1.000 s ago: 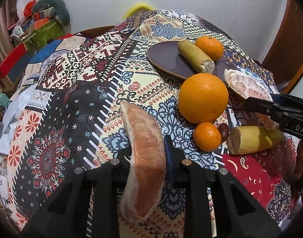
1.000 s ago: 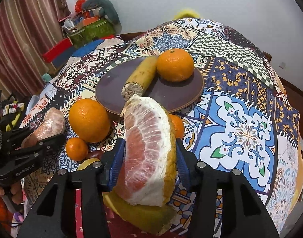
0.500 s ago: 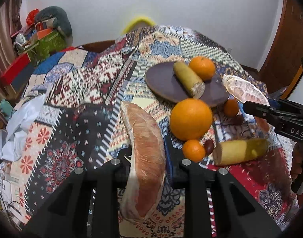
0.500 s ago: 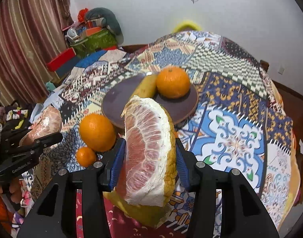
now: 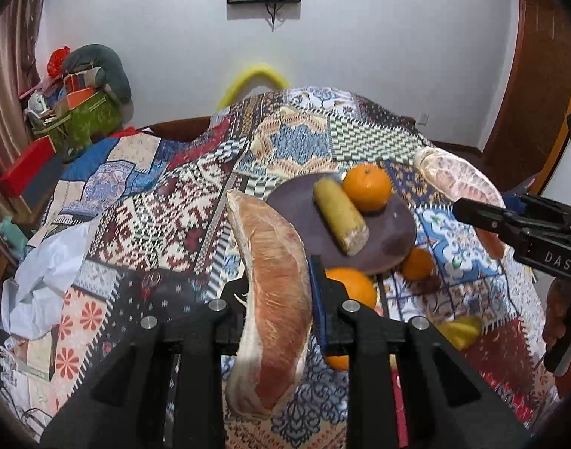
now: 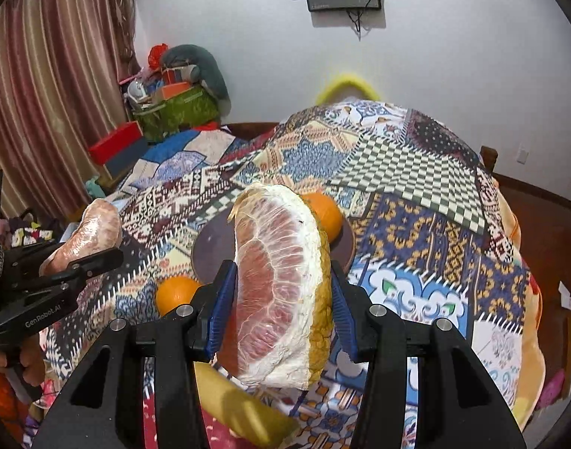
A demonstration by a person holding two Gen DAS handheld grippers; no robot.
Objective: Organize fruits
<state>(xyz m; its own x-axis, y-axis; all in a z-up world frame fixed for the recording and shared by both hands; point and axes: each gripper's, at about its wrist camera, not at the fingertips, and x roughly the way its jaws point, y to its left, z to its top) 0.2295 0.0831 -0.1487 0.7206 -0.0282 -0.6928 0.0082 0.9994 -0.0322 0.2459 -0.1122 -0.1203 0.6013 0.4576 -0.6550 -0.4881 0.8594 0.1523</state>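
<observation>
Above the plate (image 5: pixel 393 235), left claw (image 5: pixel 278 292) tilted down, clamping pomelo wedge (image 5: pixel 274 299)

Even indoor light, fisheye-bent, dark corners

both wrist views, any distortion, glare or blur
Left wrist view: fisheye bends the patchwork tablecloth into a dome, corners are black, and the round dark plate stays sharp. Right wrist view: same bulge, glare whitens the wall, and the yellow fruit piece lowest in frame is blurred.
</observation>
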